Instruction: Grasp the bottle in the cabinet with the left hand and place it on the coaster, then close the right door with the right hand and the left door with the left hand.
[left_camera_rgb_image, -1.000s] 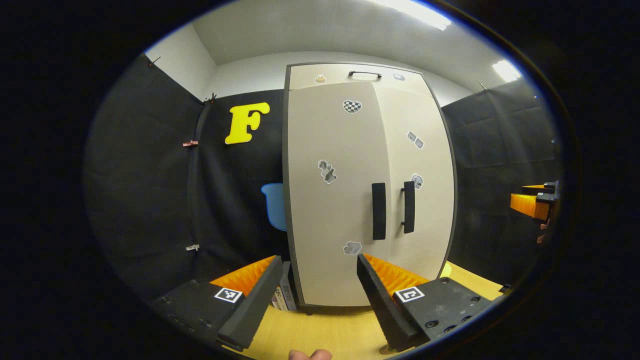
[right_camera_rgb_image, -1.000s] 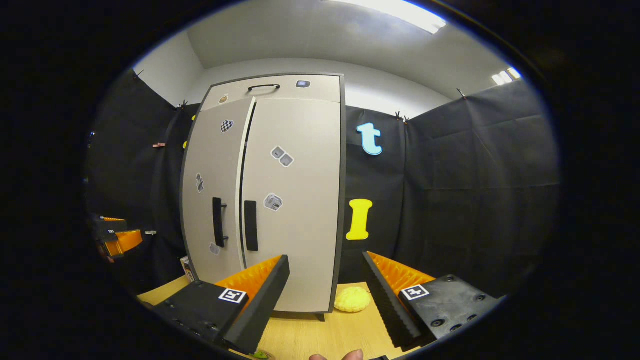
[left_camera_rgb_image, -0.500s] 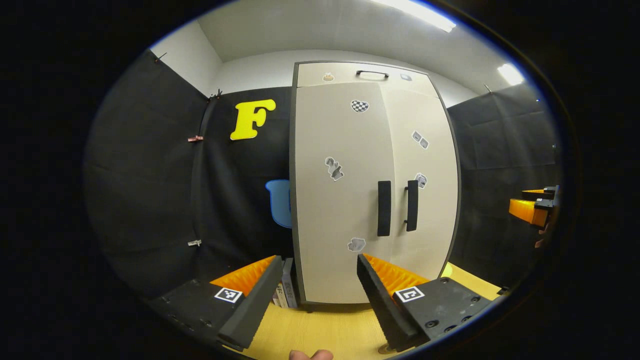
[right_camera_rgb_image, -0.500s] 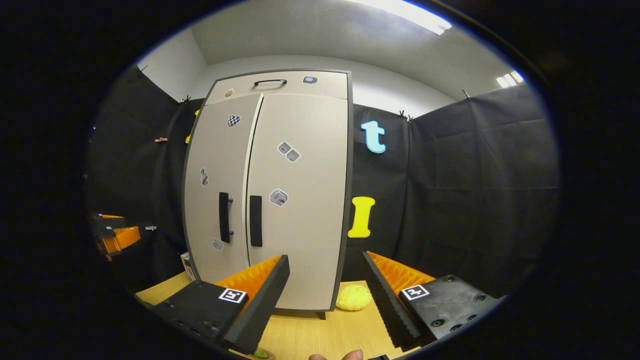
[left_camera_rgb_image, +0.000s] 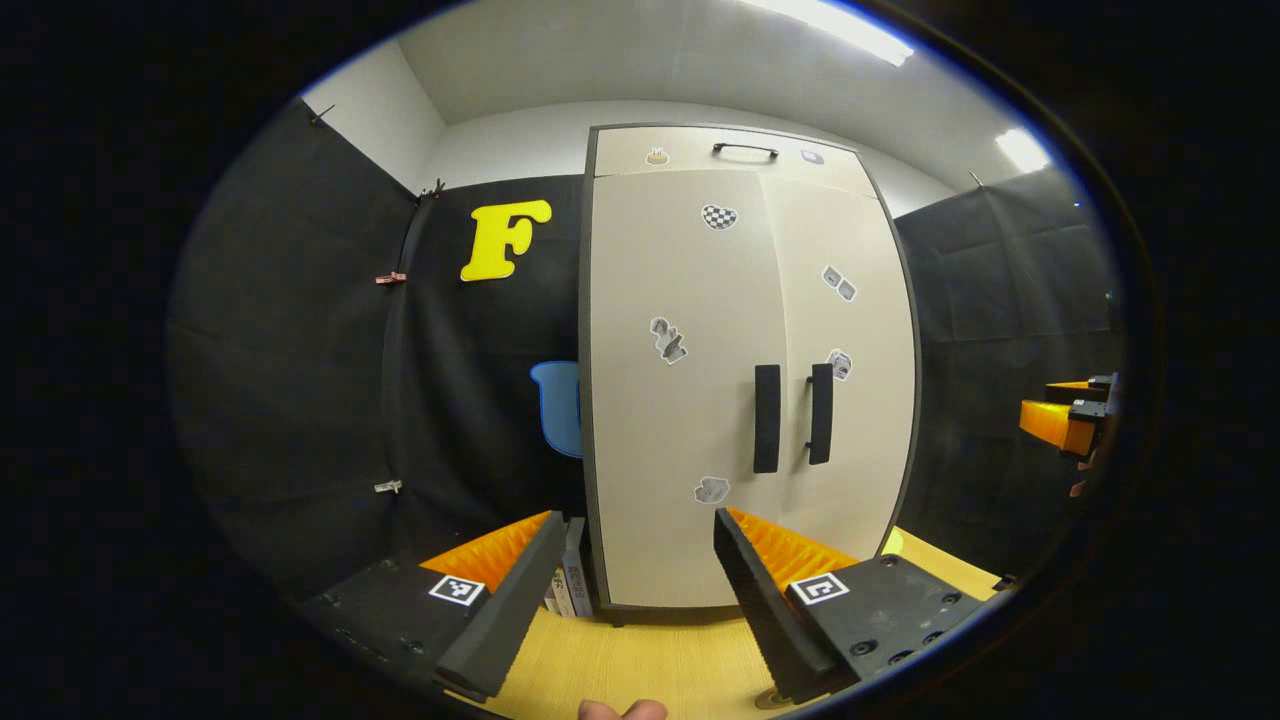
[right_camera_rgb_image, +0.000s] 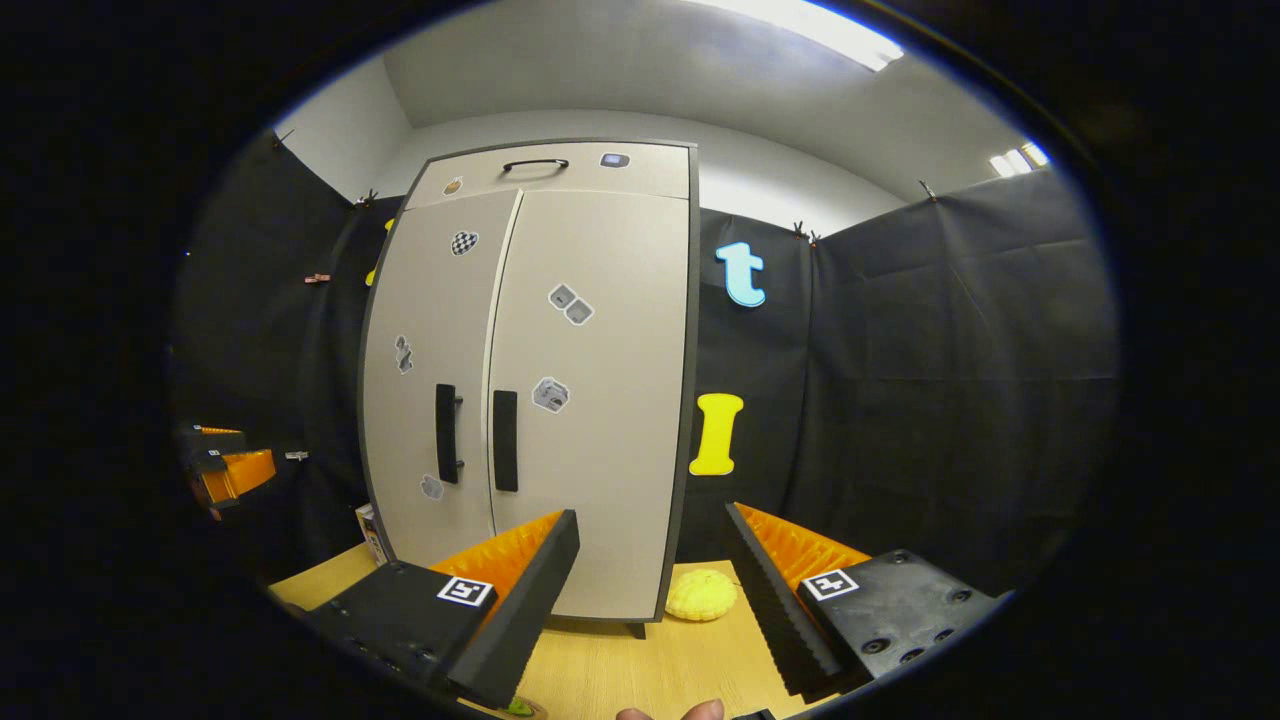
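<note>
Now, doors (left_camera_rgb_image: 750, 380): both sitting flush.
Left hand-held gripper (left_camera_rgb_image: 630, 610): hanging wide open, empty.
Right hand-held gripper (right_camera_rgb_image: 650, 610): likewise.
Advice: confirm seam closed.

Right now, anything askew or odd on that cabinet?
Nothing stands out. Both cabinet doors look shut and flush, handles upright side by side. Left gripper and right gripper are open, empty, short of it.
</note>
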